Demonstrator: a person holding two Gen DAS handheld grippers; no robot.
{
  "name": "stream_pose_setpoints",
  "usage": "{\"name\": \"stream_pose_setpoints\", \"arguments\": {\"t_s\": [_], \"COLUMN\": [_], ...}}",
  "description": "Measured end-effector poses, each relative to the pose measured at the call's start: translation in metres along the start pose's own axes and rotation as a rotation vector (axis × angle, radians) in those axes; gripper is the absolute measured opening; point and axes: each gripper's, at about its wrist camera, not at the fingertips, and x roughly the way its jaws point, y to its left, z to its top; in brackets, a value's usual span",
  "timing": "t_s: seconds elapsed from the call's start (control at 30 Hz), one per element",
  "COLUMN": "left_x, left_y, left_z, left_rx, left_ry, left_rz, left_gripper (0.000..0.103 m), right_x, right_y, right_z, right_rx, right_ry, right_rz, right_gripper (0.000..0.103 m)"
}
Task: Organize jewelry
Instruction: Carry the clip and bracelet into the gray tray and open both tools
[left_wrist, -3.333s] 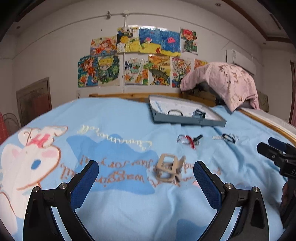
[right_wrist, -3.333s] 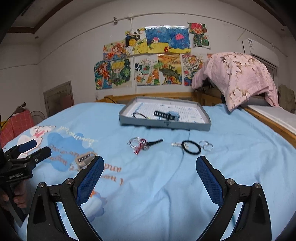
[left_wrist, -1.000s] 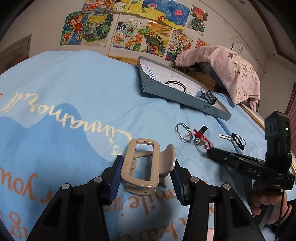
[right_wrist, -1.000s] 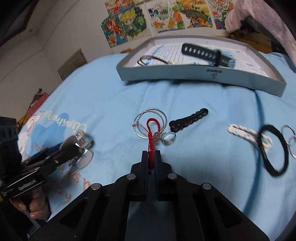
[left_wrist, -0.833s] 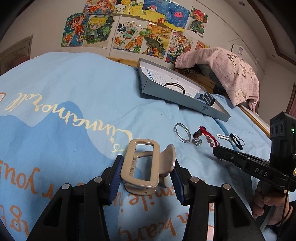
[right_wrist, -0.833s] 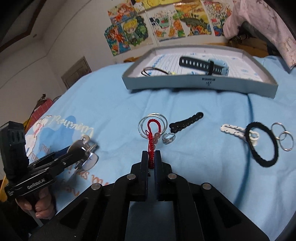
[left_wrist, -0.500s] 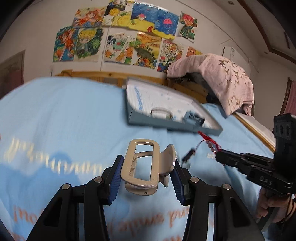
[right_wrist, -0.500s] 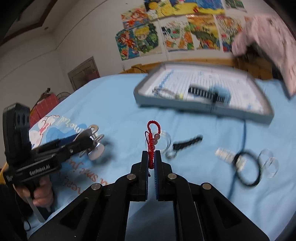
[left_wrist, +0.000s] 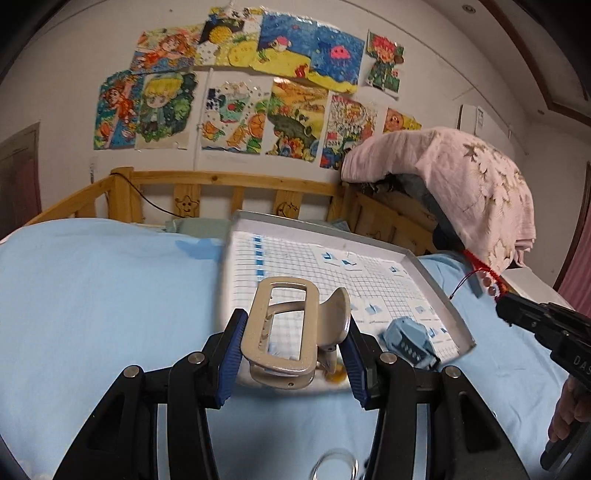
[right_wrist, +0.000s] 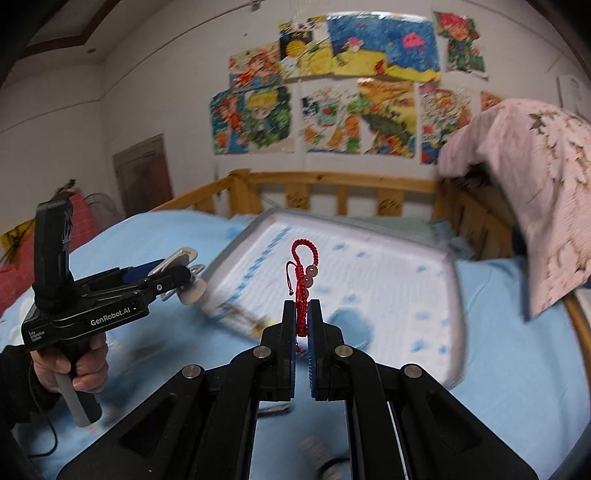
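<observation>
My left gripper (left_wrist: 293, 345) is shut on a beige hair claw clip (left_wrist: 288, 328) and holds it just above the near edge of the grey tray (left_wrist: 439, 295). The tray has a grid-paper floor and holds a blue watch (left_wrist: 408, 341). My right gripper (right_wrist: 302, 321) is shut on a red beaded cord bracelet (right_wrist: 301, 273), held up in front of the tray (right_wrist: 456, 295). The left gripper with the clip also shows in the right wrist view (right_wrist: 181, 275); the right gripper with the bracelet also shows in the left wrist view (left_wrist: 502, 295).
The tray lies on a light blue bedspread (left_wrist: 92, 295) before a wooden headboard rail (left_wrist: 221, 184). A pink cloth (left_wrist: 461, 184) drapes over things at the right. A clear ring (left_wrist: 334, 465) lies on the bed below the left gripper.
Both grippers have risen and moved forward to the tray, each still carrying its item. The items left on the bedspread have dropped out of view.
</observation>
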Motion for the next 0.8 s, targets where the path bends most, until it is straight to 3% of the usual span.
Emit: {"name": "stream_pose_setpoints", "arguments": {"t_s": [0.13, 0.3, 0.43, 0.63, 0.8], "left_x": [0.027, 0.055, 0.066, 0.069, 0.06], "left_y": [-0.018, -0.035, -0.035, -0.038, -0.033], "left_z": [-0.003, -0.016, -0.021, -0.02, -0.021], "left_rx": [0.015, 0.066, 0.043, 0.049, 0.002], "left_ry": [0.032, 0.089, 0.117, 0.116, 0.088], "left_rz": [-0.012, 0.001, -0.003, 0.03, 0.049], "left_gripper": [0.046, 0.046, 0.045, 0.047, 0.077], "right_x": [0.019, 0.053, 0.078, 0.095, 0.096], "right_y": [-0.029, -0.056, -0.07, -0.075, -0.077], "right_z": [0.001, -0.018, -0.038, -0.051, -0.057], "right_rx": [0.043, 0.073, 0.119, 0.132, 0.147], "right_ry": [0.005, 0.082, 0.155, 0.184, 0.198], "right_rz": [-0.054, -0.094, -0.115, -0.138, -0.138], "right_gripper": [0.005, 0.005, 0.005, 0.005, 0.006]}}
